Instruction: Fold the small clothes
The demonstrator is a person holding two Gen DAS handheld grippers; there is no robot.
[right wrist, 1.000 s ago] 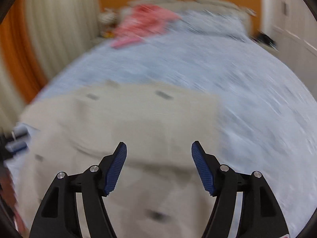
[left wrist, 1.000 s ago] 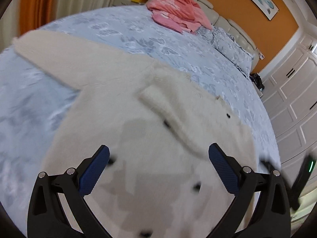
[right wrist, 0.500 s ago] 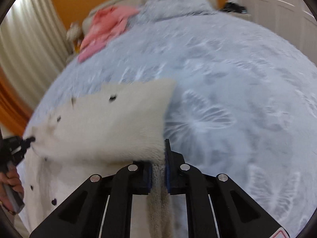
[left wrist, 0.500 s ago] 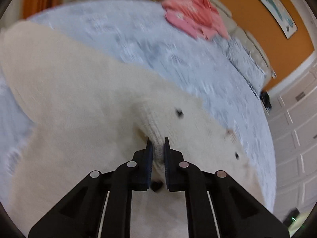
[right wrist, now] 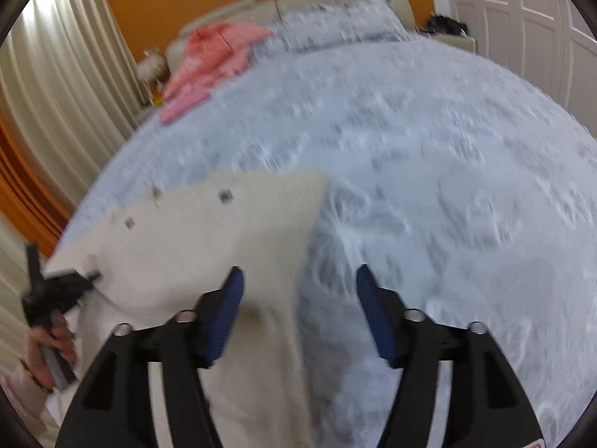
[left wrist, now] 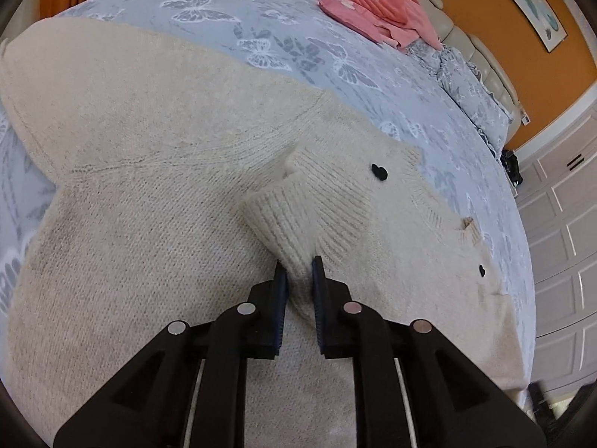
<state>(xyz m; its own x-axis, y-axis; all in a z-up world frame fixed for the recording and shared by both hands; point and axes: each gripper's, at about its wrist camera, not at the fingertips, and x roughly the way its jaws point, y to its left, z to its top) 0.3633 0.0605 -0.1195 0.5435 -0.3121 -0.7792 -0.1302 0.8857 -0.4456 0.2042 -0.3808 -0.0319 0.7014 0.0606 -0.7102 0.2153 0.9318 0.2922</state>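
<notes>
bed [left wrist: 283,41]: blue-grey butterfly-print cover | cream knit sweater [left wrist: 149,194] spread flat at near end | pink garment [left wrist: 373,3] well beyond sweater, at headboard | pillow [left wrist: 470,89] beside pink garment

My cream knitted cardigan with small black heart-shaped buttons [left wrist: 156,201] lies spread flat on the bed, one sleeve folded across its body, the ribbed cuff [left wrist: 294,224] raised off the knit and bunched.

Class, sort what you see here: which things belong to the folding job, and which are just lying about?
In the job: cream knit cardigan; left gripper, shut on its ribbed cuff; right gripper, open.

Lying about: pink garment; pillow; framed picture; curtains.
</notes>
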